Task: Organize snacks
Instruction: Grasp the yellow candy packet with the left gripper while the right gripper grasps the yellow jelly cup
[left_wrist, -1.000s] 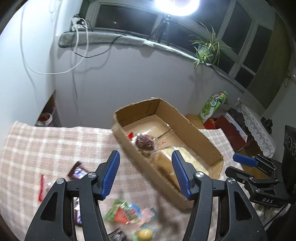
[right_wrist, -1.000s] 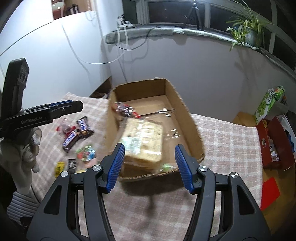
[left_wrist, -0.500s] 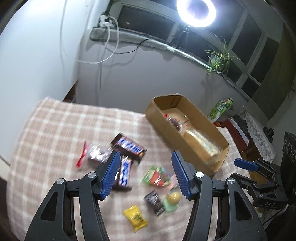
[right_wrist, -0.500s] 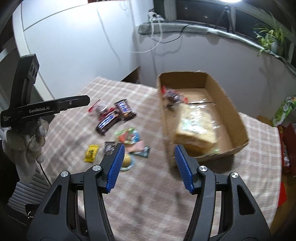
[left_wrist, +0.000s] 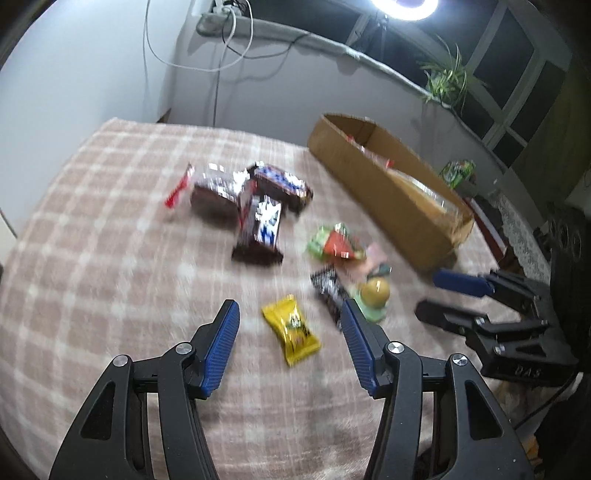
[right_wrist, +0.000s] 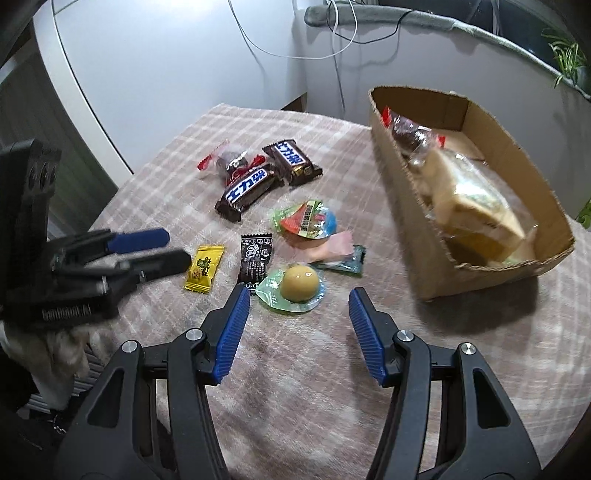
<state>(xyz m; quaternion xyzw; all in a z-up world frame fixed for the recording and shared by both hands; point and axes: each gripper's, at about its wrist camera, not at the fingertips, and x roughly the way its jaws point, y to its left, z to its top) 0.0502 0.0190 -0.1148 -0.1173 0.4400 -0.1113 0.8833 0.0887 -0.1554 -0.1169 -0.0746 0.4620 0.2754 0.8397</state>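
My left gripper is open and empty, just above a yellow candy that lies between its fingers. My right gripper is open and empty, just short of a round yellow jelly cup. Loose snacks lie on the checked cloth: two Snickers bars, a black sachet, a green and red packet, the yellow candy. The cardboard box holds a wrapped bread loaf and a dark wrapped sweet.
The table is covered in pink checked cloth and ends at a white wall behind. The left gripper shows at the left of the right wrist view. A red box and green carton stand beyond the cardboard box.
Both grippers have swung left and away from the cardboard box and come down toward the loose snacks. Both stay open and empty.
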